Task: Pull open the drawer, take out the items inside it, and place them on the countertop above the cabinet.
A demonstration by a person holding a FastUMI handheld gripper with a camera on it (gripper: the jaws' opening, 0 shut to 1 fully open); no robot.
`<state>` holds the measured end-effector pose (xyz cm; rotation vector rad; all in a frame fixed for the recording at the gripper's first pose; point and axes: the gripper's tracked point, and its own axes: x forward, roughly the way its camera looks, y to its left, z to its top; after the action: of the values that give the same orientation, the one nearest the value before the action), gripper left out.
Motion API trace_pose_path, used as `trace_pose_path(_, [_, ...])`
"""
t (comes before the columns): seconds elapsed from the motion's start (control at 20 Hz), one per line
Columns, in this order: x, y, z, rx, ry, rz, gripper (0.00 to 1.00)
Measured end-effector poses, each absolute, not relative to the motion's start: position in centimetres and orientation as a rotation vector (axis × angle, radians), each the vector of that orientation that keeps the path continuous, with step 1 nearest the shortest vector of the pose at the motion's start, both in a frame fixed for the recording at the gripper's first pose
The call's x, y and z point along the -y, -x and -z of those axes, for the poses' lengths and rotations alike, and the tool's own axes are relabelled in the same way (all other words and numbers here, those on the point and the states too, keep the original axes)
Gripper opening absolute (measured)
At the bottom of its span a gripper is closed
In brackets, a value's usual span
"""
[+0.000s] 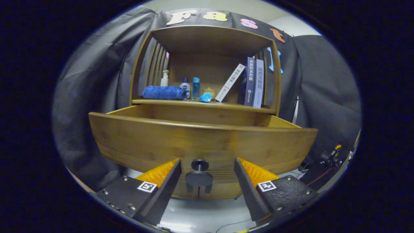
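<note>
The gripper (207, 176) has its jaws wide apart. The round knob (199, 176) of the drawer (200, 142) sits in the gap between the jaws, and neither jaw touches it. The jaws hold nothing.

The drawer is pulled out toward the gripper. Its tall front hides what lies inside, so I cannot tell what is in it.

The counter (203, 104) is just above the drawer, at the back. On the counter, up from the knob and to the left, a rolled blue towel (163, 92) lies on its side. A white pump bottle (165, 78) stands behind the towel. Next to the towel stand a small white bottle (185, 86) and a tall blue bottle (195, 87). A little blue cup (205, 97) lies tipped over in front of them, and a small pot (209, 92) sits behind it. Farther right, a white book (230, 83) leans against two dark books (254, 82) that stand upright.
</note>
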<state>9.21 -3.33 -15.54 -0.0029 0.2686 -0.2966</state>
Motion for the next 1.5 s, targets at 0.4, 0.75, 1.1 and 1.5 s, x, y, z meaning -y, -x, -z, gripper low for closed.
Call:
trace_pose_path(0.4, [3.4, -9.7, 15.6, -0.232, 0.015, 0.278, 0.97])
trace_pose_path(0.75, [4.3, -11.2, 15.3, -0.238, 0.062, 0.25, 0.97])
trace_pose_path(1.1, [4.5, -15.2, 14.9, -0.233, 0.097, 0.266, 0.97])
trace_pose_path(1.5, [5.5, -20.5, 15.3, -0.238, 0.084, 0.283, 0.97])
